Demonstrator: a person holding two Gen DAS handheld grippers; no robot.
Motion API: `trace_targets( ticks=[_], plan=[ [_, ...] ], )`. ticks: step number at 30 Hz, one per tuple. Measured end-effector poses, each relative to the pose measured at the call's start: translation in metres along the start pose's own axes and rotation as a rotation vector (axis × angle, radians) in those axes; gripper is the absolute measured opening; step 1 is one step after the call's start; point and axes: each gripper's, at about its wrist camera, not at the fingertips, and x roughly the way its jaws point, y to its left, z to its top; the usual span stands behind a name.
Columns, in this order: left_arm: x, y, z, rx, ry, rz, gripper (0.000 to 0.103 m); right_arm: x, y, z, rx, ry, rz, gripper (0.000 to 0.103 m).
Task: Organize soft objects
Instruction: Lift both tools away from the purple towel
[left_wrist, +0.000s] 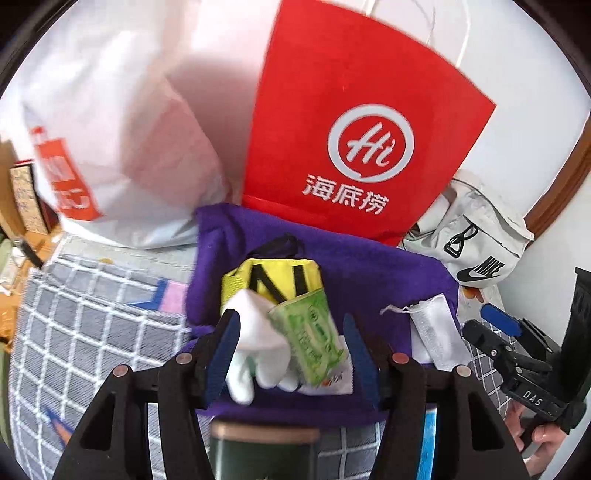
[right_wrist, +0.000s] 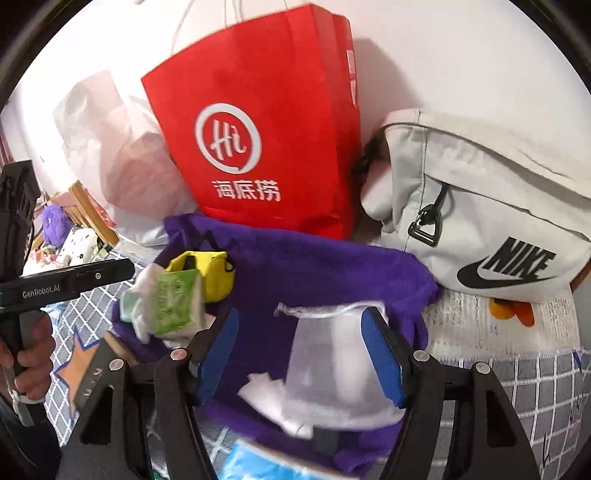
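A purple cloth (left_wrist: 369, 266) lies spread on the chequered sheet with small items on it. In the left wrist view a white glove (left_wrist: 258, 332) and a green tissue packet (left_wrist: 314, 339) lie between the blue pads of my left gripper (left_wrist: 293, 350), which stands open; the glove brushes the left pad. A yellow pouch (left_wrist: 273, 280) with black letters sits just beyond. My right gripper (right_wrist: 301, 354) is open over a translucent white drawstring pouch (right_wrist: 332, 350), which lies loose on the cloth between its pads. The same pouch (left_wrist: 432, 328) shows in the left wrist view beside the right gripper's fingers (left_wrist: 498, 321).
A red paper bag (right_wrist: 266, 122) stands behind the cloth, with a white plastic bag (left_wrist: 122, 122) to its left and a white Nike bag (right_wrist: 480, 221) to its right. A dark green can (left_wrist: 264, 450) sits under the left gripper. A person's hand (right_wrist: 29, 354) holds the left gripper.
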Motion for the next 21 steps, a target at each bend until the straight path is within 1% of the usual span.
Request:
trace_targets(
  ticks=[2, 5, 7, 10, 13, 16, 18, 20, 21],
  plan=[
    [-0.015, 0.002, -0.008, 0.002, -0.024, 0.001, 0.056, -0.013, 0.007, -0.005, -0.003, -0.011, -0.01, 0.069],
    [-0.035, 0.001, -0.019, 0.017, -0.041, 0.006, 0.056, -0.035, 0.016, -0.019, 0.009, -0.036, -0.017, 0.069],
    [-0.05, -0.001, -0.03, 0.041, -0.051, 0.028, 0.056, -0.049, 0.022, -0.03, 0.025, -0.035, -0.003, 0.069],
    [-0.072, 0.0, -0.048, 0.056, -0.071, 0.03, 0.056, -0.068, 0.032, -0.049, 0.028, -0.026, 0.014, 0.068],
    [-0.088, 0.002, -0.069, 0.056, -0.07, 0.016, 0.056, -0.089, 0.044, -0.068, 0.015, -0.032, 0.002, 0.068],
    [-0.098, 0.002, -0.091, 0.064, -0.057, 0.028, 0.056, -0.109, 0.053, -0.09, 0.022, -0.035, -0.014, 0.068],
    [-0.104, 0.003, -0.105, 0.065, -0.058, 0.026, 0.056, -0.119, 0.057, -0.105, 0.027, -0.034, -0.005, 0.068],
    [-0.111, 0.006, -0.12, 0.051, -0.062, 0.023, 0.056, -0.127, 0.062, -0.123, 0.021, -0.017, 0.007, 0.064],
    [-0.113, 0.008, -0.125, 0.04, -0.064, 0.023, 0.056, -0.128, 0.065, -0.13, 0.013, -0.005, 0.009, 0.059]
  ],
)
